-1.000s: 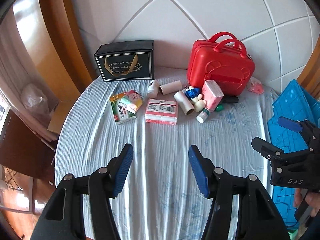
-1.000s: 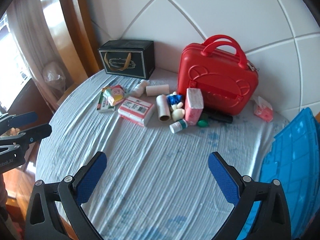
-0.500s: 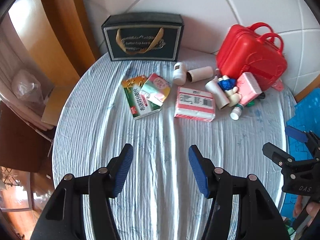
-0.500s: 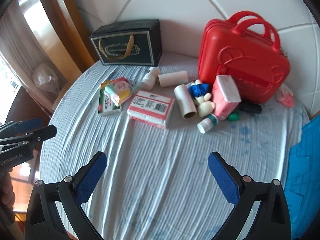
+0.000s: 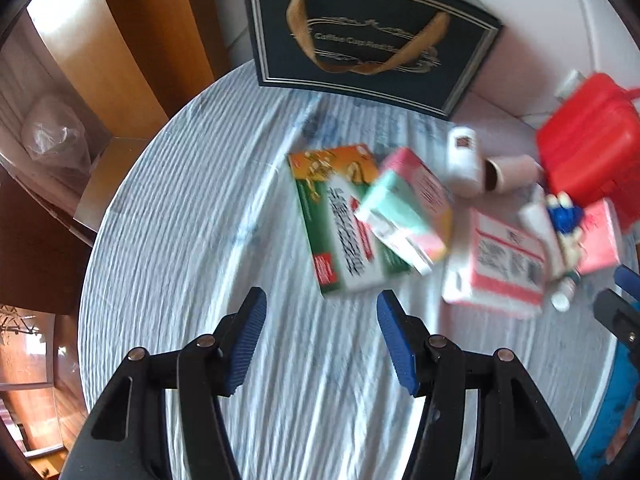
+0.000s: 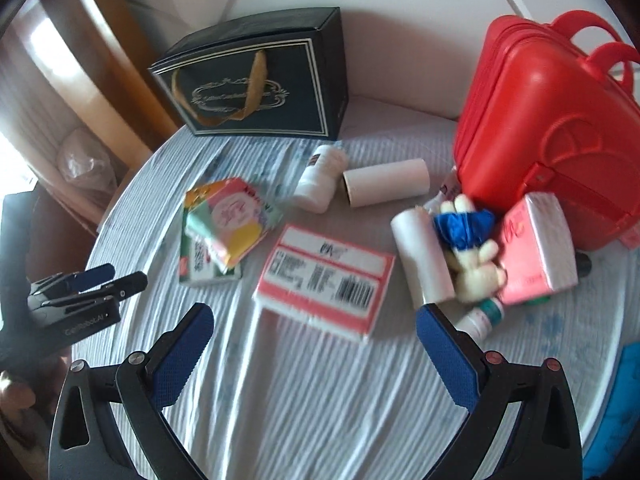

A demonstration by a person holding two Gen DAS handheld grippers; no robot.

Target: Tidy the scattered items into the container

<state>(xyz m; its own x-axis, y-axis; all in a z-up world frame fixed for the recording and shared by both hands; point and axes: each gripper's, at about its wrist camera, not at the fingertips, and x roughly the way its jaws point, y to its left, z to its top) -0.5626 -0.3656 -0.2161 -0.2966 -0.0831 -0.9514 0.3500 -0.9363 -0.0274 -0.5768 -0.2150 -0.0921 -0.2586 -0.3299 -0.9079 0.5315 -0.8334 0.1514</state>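
The work surface is a round table [image 6: 320, 420] covered by a white cloth with fine ribbing and faint blue print. Behind it stands a white padded wall [image 6: 400, 20] divided by curved seams into large panels. To the left, a glossy brown wooden frame [image 5: 132, 40] runs upward and reflects bright light. Below it, a crumpled clear plastic bag [image 5: 52, 136] lies on a lower surface. Daylight enters at the far left edge [image 6: 16, 148].
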